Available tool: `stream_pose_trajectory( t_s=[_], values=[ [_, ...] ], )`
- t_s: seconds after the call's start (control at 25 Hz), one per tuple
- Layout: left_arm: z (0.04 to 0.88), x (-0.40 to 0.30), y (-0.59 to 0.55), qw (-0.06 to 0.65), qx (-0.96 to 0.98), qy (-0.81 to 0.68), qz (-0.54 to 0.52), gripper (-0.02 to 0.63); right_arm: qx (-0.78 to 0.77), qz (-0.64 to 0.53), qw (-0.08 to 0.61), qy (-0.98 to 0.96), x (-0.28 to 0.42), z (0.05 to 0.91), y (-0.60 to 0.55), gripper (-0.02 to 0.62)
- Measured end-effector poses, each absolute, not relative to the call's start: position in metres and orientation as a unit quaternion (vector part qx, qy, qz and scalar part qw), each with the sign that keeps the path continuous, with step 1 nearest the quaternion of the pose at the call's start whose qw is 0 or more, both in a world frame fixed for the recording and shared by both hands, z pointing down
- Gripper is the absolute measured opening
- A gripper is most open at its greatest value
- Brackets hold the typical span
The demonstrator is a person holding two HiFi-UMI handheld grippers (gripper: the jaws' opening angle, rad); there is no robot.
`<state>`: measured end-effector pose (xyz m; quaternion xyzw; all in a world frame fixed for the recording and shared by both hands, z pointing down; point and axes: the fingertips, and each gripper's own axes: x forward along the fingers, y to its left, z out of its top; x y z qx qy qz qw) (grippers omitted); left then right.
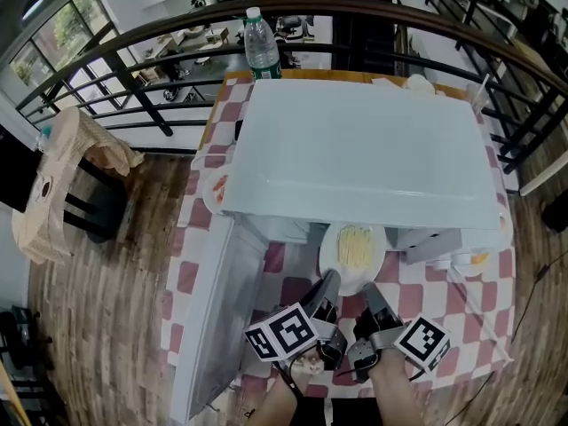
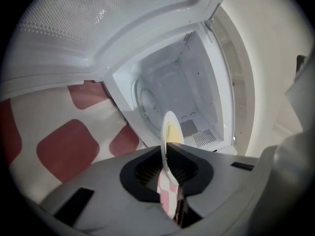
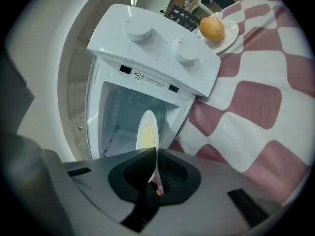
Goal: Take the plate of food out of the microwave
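The plate (image 1: 352, 254) with the yellow noodles (image 1: 356, 245) on it is at the open mouth of the microwave (image 1: 364, 149). Its near half sticks out over the checked table (image 1: 461, 300) and its far edge is under the front of the white box. I think the job is about half done. The door (image 1: 209, 318) is swung wide open to the left, and both tools have hold of the plate, but the plate is not yet all the way out or set down. I cannot tell if it is lifted or sitting on the oven floor. The plate lies flat with the food side up. It is round, so it has no long way. The pile of noodles looks a bit longer going from the person toward the back of the oven. The left gripper (image 1: 327, 293) has its 2 jaws closed tight on the near left rim of the plate (image 2: 170, 132). The right gripper (image 1: 374, 302) has its 2 jaws pinched on the near right rim (image 3: 146, 129). The 2 grippers sit side by side, just apart. Off to the right, beside the microwave, a small plate (image 3: 231, 33) holds 1 round orange food (image 3: 212, 28). A bottle (image 1: 262, 44) stands behind the microwave, at the far edge of the table.
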<state>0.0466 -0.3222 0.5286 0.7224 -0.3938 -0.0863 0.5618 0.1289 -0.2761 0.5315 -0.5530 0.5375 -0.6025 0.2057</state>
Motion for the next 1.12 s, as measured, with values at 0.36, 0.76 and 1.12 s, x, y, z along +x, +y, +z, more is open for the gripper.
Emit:
stream_pose_trajectory(
  t_s=[0.36,0.76,1.12],
  values=[
    [0.516,0.035,-0.286,0.554,0.740,-0.375,-0.073,0.052,-0.556,-0.601,0.229,0.526,0.117,0.523,-0.237,0.017],
    [0.512,0.034,-0.254,0.557,0.740,-0.370,-0.070,0.054,-0.563,-0.604,0.232,0.514,0.114,0.518,-0.203,0.017],
    [0.501,0.036,-0.222,0.554,0.734,-0.383,-0.089,0.054,-0.551,-0.610,0.228,0.523,0.117,0.506,-0.175,0.017]
  ],
)
